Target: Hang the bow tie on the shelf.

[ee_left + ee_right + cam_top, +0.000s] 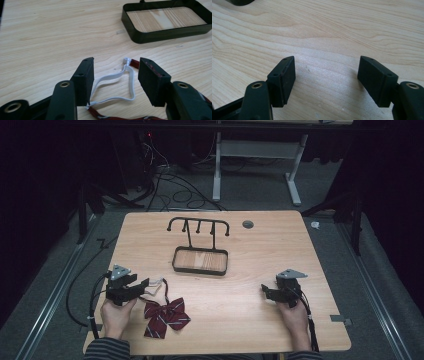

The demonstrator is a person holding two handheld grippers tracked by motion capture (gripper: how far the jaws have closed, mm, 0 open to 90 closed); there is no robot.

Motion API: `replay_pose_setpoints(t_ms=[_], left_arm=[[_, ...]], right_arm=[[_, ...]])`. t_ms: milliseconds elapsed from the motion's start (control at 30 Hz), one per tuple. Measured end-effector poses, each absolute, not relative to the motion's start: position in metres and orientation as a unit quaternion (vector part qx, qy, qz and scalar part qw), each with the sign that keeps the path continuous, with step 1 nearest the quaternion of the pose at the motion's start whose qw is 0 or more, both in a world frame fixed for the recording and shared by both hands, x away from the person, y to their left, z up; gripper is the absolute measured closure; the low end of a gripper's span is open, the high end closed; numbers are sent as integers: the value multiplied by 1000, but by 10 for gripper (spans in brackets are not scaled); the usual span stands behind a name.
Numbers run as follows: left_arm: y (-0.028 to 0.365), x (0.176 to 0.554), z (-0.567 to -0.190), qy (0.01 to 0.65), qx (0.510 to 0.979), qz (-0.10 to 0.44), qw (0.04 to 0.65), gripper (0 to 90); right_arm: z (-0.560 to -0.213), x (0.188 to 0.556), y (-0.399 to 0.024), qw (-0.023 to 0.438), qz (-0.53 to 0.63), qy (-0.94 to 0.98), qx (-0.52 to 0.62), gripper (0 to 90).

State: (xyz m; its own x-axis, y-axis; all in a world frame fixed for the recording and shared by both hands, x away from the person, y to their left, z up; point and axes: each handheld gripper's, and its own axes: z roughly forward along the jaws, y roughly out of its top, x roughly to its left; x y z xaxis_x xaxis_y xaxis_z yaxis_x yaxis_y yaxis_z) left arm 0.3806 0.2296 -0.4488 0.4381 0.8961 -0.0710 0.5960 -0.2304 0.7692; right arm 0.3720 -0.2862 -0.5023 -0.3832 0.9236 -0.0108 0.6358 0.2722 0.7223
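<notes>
**Left tool straddles the bow tie's white strap, nothing gripped yet**

On the desk (240, 310) a dark red striped bow tie (165, 316) lies flat near the person's left hand (116, 316), with its white elastic strap (117, 85) looping away from the bow toward the left tool (113, 80). In the left gripper view that tool's jaws stand wide apart, one on each side of the strap loop, and hold nothing; the strap rests slack on the wood between them, with the small white clasp (126, 60) just beyond the tips. The right tool (325, 77) hovers over bare wood well apart from the tie, its jaws equally wide and empty. Farther back stands a black hook rack (199, 226) over a black-rimmed tray (201, 261).

The likely job is to lift the tie by its strap and hang it on the rack, and the risk sits in the pinch. The strap is thin, flat and springy, so jaws that shut too high may close over it and catch nothing, or nip a single strand near its edge, which could slide out once the bow's weight hangs from it. Pressing too low would scrape the pads on the wood and push the loop ahead. A lopsided grip could also let the tie swing and miss the hook.
</notes>
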Motion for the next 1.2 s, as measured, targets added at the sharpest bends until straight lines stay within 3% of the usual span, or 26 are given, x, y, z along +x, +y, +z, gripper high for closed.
replay_pose_setpoints(t_ms=[833,1200], left_arm=[[187,424,-467,461,807,163,331,532],[184,433,-479,470,811,157,311,633]], right_arm=[[-502,372,-286,222,324,766,509,319],[-502,372,-287,222,324,766,509,320]])
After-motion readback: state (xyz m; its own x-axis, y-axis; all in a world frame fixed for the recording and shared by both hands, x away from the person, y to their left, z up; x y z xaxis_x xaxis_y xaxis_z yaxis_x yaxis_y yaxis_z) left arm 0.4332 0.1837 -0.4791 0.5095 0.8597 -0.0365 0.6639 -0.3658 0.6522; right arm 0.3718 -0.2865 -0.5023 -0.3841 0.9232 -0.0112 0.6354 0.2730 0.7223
